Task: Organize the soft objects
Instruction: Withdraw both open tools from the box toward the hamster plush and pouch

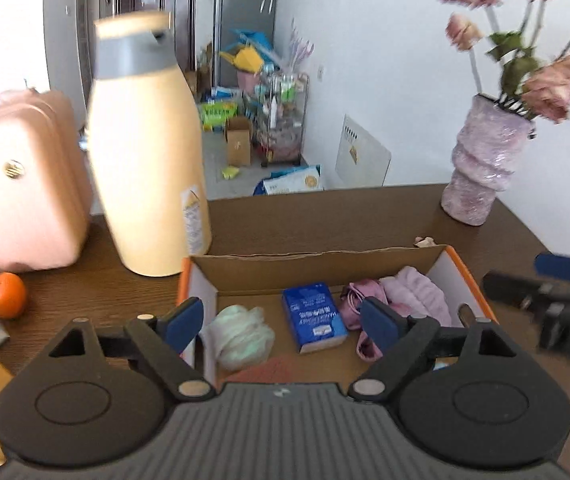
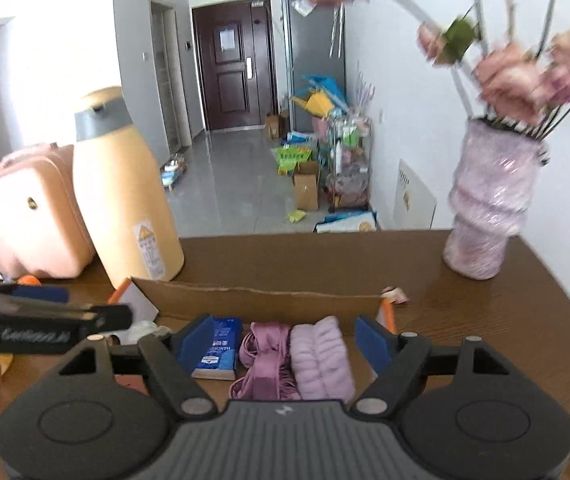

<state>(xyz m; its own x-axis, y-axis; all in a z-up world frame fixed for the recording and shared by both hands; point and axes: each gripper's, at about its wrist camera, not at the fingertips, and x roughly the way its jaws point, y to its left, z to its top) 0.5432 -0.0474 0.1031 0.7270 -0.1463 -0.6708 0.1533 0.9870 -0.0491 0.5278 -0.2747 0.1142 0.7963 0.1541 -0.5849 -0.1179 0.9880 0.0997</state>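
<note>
Both the left gripper (image 1: 281, 320) and right gripper (image 2: 295, 340) were held agape and empty, lower centre, above the shallow cardboard box (image 1: 317, 258); withdrawal was best made straight upward.

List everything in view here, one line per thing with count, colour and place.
cardboard box: 1, brown with orange edges, table centre
tissue pack: 1, blue, in box
pale cloth: 1, greenish white, box left
mauve strap: 1, purple, in box
fluffy cloth: 1, pink, box right
flask: 1, beige, behind box
case: 1, pink, far left
orange: 1, orange, left
vase: 1, lilac, right, holding pink flowers
left gripper: 1, black, blue pads, open
right gripper: 1, same, open
</note>
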